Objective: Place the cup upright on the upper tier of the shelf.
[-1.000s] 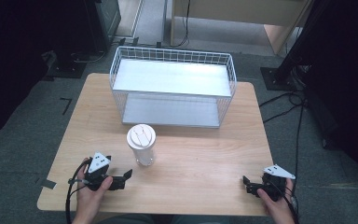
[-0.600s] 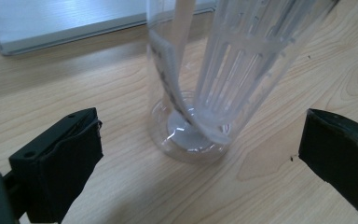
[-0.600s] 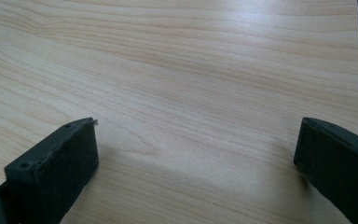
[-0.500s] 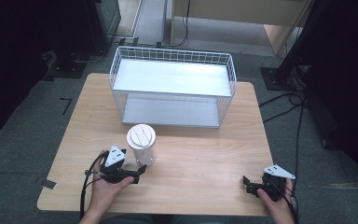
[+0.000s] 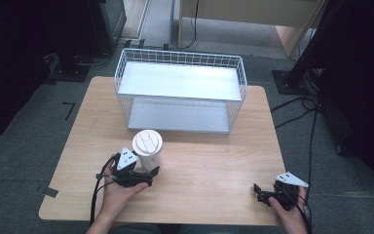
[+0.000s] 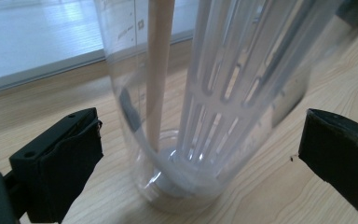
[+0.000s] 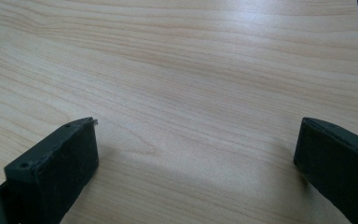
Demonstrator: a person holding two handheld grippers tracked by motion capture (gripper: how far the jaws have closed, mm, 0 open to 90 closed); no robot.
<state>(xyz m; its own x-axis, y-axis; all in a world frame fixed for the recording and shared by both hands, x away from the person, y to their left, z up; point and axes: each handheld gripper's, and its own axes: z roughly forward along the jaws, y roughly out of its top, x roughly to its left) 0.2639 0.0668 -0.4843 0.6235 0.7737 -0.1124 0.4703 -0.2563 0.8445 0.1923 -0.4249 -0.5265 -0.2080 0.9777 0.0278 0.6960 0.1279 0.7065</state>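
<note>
Clear plastic cup [image 6: 200, 98], white-lidded, is cut off above in the left gripper view; it stands near-left on the table [image 5: 214, 161]. Left gripper [image 6: 200, 154] is spread around it, untouched. Right gripper [image 5: 262, 194] rests spread, near-right.

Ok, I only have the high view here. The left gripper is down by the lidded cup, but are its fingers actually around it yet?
Observer: Yes. In the left gripper view the clear cup stands between the two open fingers, with a gap on each side; nothing is touching.
Operator: Anything inside the cup?
Observer: A pale straight stick and a slotted translucent insert, both reaching the bottom.
Operator: And the right gripper?
Observer: Its fingers are wide open over bare tabletop, with nothing between them.
</note>
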